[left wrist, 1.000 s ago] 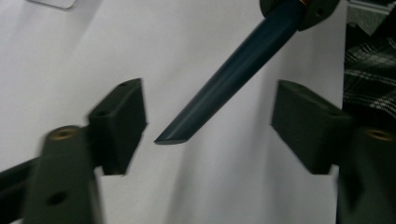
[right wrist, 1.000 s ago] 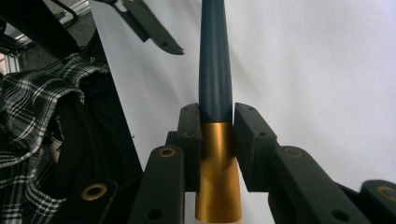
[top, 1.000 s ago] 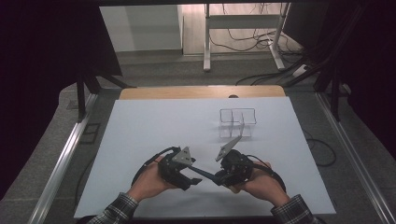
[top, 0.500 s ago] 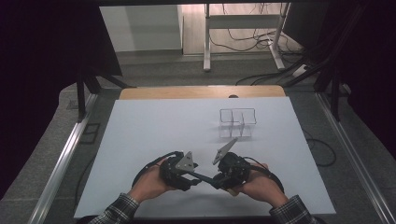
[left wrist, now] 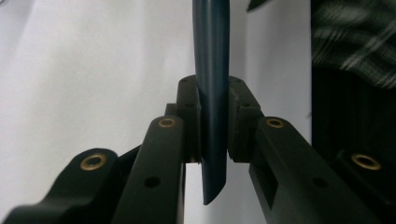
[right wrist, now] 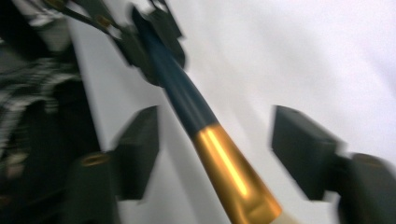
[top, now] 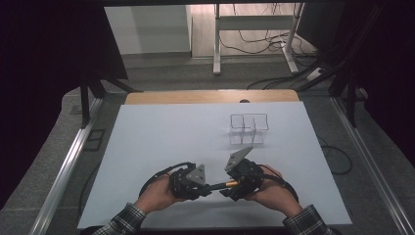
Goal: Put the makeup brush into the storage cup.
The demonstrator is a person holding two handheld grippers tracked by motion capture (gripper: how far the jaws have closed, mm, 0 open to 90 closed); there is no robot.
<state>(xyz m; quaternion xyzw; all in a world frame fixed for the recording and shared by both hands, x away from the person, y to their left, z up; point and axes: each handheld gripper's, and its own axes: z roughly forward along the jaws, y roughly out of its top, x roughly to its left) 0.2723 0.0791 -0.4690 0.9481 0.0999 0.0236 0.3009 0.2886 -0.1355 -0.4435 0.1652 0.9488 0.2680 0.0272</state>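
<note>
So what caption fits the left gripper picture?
Left gripper shut on a dark blue brush handle above the white table.

the right gripper view is smeared with motion blur: the brush (right wrist: 205, 130) runs off the bottom edge, so its head cannot be seen. in the left gripper view the brush handle (left wrist: 211, 70) is cut by the top edge. the clear organizer (top: 248, 129) is too small to tell what its compartments hold.
</note>
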